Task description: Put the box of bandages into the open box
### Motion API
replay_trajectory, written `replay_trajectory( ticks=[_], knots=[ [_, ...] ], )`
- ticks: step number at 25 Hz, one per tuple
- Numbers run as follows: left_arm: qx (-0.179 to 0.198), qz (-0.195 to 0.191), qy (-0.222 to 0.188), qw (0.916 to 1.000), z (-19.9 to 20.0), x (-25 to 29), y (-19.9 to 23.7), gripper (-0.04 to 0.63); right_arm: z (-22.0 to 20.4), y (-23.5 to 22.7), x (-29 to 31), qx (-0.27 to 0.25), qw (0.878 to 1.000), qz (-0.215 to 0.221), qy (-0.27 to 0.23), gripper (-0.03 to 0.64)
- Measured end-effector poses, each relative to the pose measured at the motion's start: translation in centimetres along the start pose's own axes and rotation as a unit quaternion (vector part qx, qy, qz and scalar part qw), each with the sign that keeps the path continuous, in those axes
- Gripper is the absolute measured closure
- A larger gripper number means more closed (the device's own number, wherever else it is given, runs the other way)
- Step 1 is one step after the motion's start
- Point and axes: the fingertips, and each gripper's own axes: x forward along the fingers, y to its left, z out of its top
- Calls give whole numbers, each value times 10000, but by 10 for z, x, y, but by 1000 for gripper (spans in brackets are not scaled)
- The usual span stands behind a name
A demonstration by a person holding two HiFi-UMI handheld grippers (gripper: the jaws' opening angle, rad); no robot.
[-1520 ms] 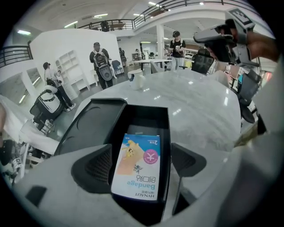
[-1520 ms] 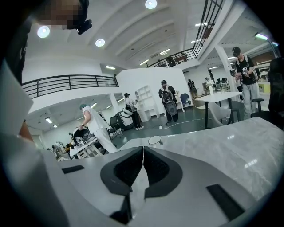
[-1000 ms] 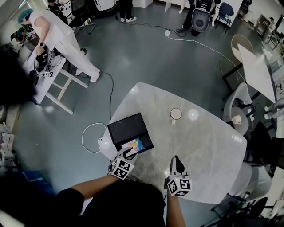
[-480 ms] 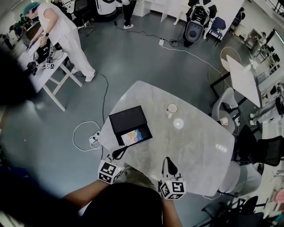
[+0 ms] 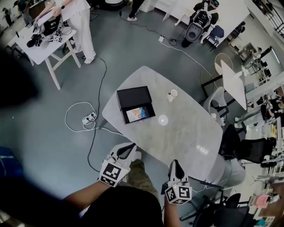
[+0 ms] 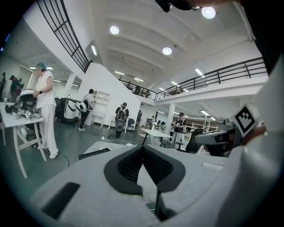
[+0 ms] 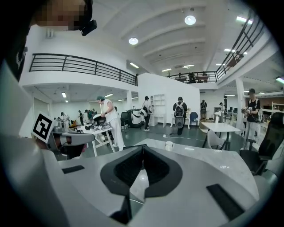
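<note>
Nearest the person, the left gripper [image 5: 130, 146] is held off the near edge of the bench [image 5: 177, 128], over the grey floor. Its jaws are pressed together with nothing between them, as the left gripper view [image 6: 143, 146] shows. The right gripper [image 5: 175, 162] is beside it, also off the bench's near edge. Its jaws meet at the tips and are empty in the right gripper view [image 7: 143, 147].

Farther along, on the left part of the bench, lies the open box [image 5: 133, 95], black, with its lid laid back. The box of bandages [image 5: 136, 114], with a colourful face, lies inside its nearer half. A white cup [image 5: 172, 93] stands on the bench to the right of the open box, apart from it.

On the floor to the left of the bench, a power strip [image 5: 88, 119] lies among looped cable. Far off, a person in white [image 5: 77, 13] stands at a white table [image 5: 40, 48].
</note>
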Motion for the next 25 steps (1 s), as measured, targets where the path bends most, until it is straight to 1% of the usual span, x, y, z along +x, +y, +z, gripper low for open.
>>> replay_trajectory(
  ticks=[4,7,10,12,16,21,25],
  knots=[
    [-22,-29,-121,9999,11,-36,-23,580,-3,9,-33,-3,9999,-101,-62,604],
    [117,29,-224,9997,22,-59,-32,580,4,12,-53,5,9995,-211,-236,604],
    [269,57,-303,9992,26,-68,-44,578,5,6,-74,-11,9988,-300,-383,604],
    [367,53,-352,9987,28,-68,-57,580,1,-4,-88,3,9984,-356,-437,606],
    [605,-9,-354,9975,27,-62,-96,580,-10,-30,-123,88,9975,-490,-496,605],
    [833,-252,-265,9959,20,-46,-153,580,-19,-81,-162,132,9949,-801,-602,606],
    [837,-304,-218,9958,18,-37,-183,580,-21,-103,-181,177,9947,-805,-616,606]
  ],
)
